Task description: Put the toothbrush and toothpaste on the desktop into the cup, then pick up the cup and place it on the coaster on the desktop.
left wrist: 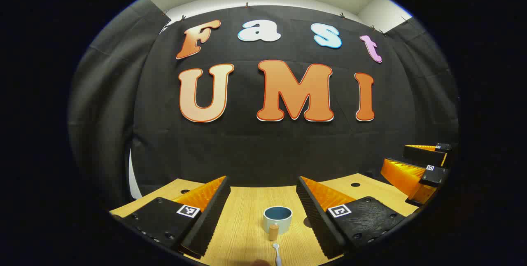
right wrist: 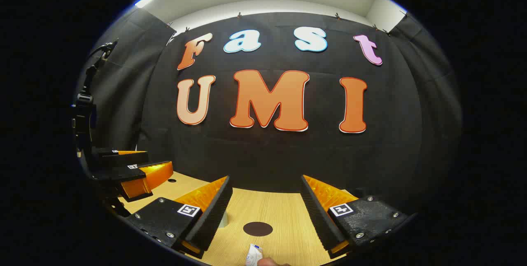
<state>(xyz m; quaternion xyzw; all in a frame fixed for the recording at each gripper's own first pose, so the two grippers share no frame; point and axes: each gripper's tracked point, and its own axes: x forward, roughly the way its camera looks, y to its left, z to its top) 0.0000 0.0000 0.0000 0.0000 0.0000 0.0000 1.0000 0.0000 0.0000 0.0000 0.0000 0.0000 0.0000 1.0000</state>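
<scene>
Left gripper (left wrist: 261,212): jaws apart, empty, above worktop (left wrist: 243,233). Cup (left wrist: 277,218): upright between its fingers, likely rigid; take by rim. Toothbrush (left wrist: 276,253): just before cup, light, thin, slippery; pinch mid-handle.
Right gripper (right wrist: 263,212): jaws apart, empty. Coaster (right wrist: 257,228): beyond toothpaste (right wrist: 253,254), a soft tube; squeeze gently.
</scene>
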